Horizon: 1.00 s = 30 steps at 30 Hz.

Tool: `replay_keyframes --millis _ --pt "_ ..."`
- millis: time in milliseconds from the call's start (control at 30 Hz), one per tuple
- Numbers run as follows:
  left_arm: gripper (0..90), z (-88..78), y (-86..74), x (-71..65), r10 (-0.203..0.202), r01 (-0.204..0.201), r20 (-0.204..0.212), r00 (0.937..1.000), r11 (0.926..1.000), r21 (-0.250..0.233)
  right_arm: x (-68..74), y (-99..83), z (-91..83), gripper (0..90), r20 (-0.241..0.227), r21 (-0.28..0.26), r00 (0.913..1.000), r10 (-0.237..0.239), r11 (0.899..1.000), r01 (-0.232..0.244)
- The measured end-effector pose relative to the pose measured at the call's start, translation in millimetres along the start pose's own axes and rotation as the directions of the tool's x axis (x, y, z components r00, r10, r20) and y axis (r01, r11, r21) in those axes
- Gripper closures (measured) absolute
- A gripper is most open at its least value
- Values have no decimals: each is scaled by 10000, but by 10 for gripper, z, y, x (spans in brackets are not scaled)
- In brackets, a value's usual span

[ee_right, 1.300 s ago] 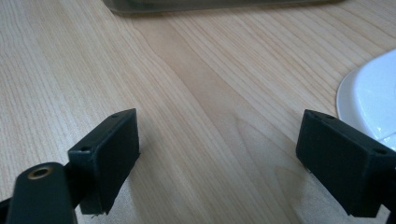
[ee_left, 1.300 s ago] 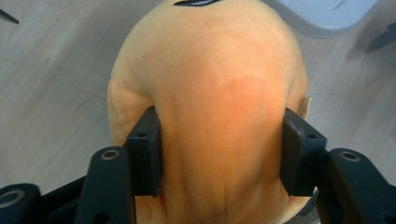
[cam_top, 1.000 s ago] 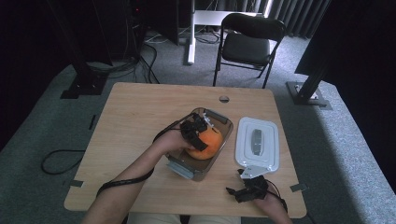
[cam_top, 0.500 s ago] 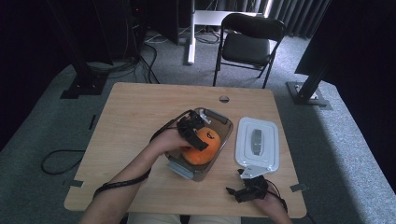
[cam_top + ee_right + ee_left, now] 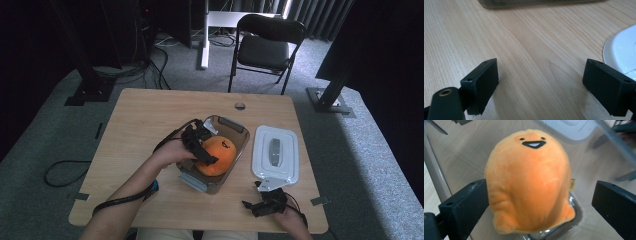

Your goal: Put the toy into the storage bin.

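Observation:
An orange plush toy [image 5: 218, 155] with a small black face sits inside a clear plastic container [image 5: 236, 130] in the middle of the table. My left gripper [image 5: 206, 151] reaches into the container from the left. Its jaws have just been opening and now stand open around the toy [image 5: 529, 182]: one jaw is at the toy's side, the other well apart from it. My right gripper [image 5: 261, 204] rests near the table's front edge. It is open [image 5: 541, 82] over bare wood with nothing between its jaws.
A white lid [image 5: 276, 152] lies flat to the right of the container, and its edge [image 5: 624, 50] shows in the right gripper view. A small dark hole [image 5: 240, 105] is in the table's far side. A black chair [image 5: 265, 47] stands beyond the table.
The left gripper's jaws have spread apart from the toy, which has settled lower into the container. The left hand has drawn slightly back to the left. The right gripper has not moved.

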<state>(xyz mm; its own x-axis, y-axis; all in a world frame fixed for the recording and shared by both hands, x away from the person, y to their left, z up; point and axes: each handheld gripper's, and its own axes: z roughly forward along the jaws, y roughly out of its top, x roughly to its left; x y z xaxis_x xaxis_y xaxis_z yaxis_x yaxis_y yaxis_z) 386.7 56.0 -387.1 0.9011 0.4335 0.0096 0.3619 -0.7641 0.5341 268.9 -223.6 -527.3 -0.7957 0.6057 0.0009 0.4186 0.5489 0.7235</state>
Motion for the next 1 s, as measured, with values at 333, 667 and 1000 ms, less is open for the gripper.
replay_keyframes --millis 333,667,1000 --pt "42 -256 -113 16 -326 318 -98 9994 9968 -739 0 0 1 130 1 -5 10000 -2 10000 2" --pt "43 -445 -335 29 -535 495 -355 9979 9934 -1037 0 0 1 130 1 -4 10000 -6 10000 6" --pt "43 -613 -613 13 -788 717 -571 9953 9904 -1179 0 0 1 130 0 -3 10000 -6 10000 6"
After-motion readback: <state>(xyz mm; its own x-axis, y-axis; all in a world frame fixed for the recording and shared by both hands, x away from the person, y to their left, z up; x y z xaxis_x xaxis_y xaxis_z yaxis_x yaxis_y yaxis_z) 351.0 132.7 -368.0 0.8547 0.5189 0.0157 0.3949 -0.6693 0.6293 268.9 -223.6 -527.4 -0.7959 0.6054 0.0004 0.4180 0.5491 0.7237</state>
